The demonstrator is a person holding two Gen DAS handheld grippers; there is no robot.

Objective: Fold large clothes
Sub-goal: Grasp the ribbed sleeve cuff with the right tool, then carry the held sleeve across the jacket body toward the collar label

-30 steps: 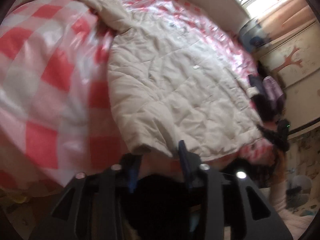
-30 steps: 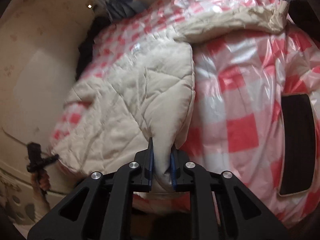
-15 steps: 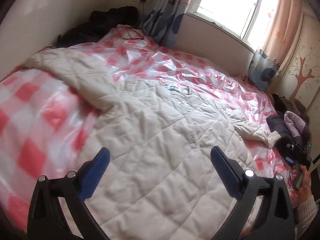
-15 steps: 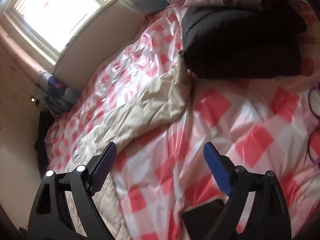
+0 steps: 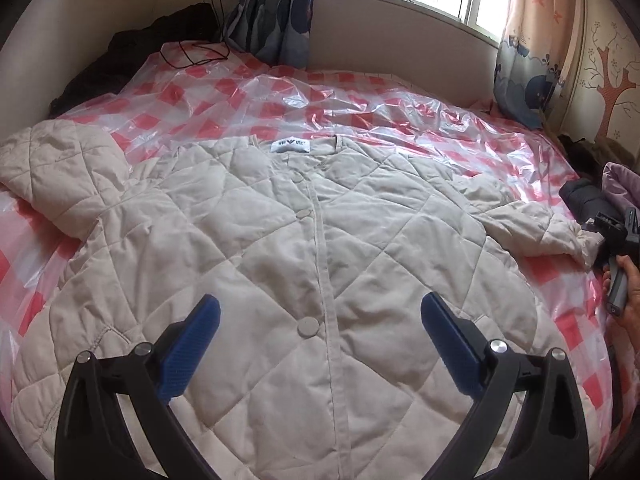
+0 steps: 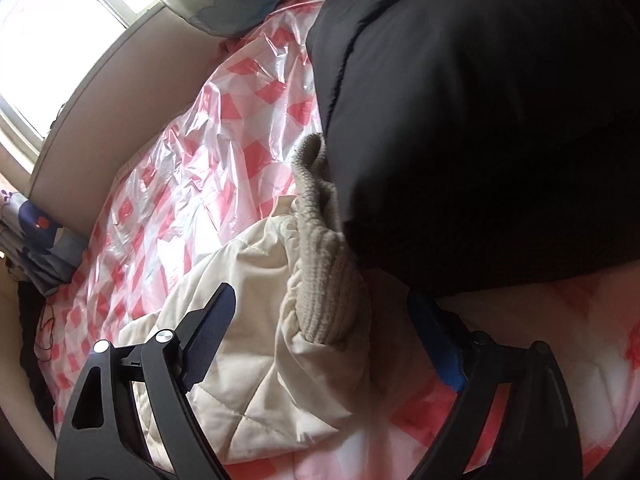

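A cream quilted jacket (image 5: 280,240) lies spread face up on the bed, buttoned, collar label towards the window. My left gripper (image 5: 320,312) hovers open over its lower front, nothing between the blue pads (image 5: 192,344). The jacket's right sleeve (image 5: 532,232) stretches to the bed's right side. There my right gripper (image 6: 320,304) straddles the sleeve end (image 6: 260,320) and its ribbed cuff (image 6: 324,264). Its jaws are closing, and the pads stand apart from the cloth. A hand (image 5: 628,280) holds that gripper's handle at the right edge of the left wrist view.
Clear plastic over a red-checked sheet (image 5: 360,96) covers the bed. A bulky black garment (image 6: 480,120) lies right against the cuff. Dark and purple clothes (image 5: 616,184) sit at the right edge, black clothes (image 5: 120,60) and a cable (image 5: 192,52) at the far left. Curtains (image 5: 276,12) hang behind.
Both grippers let go of the jacket's hem and opened wide. The left swung up over the jacket's front; the right travelled to the sleeve cuff beside the black garment.
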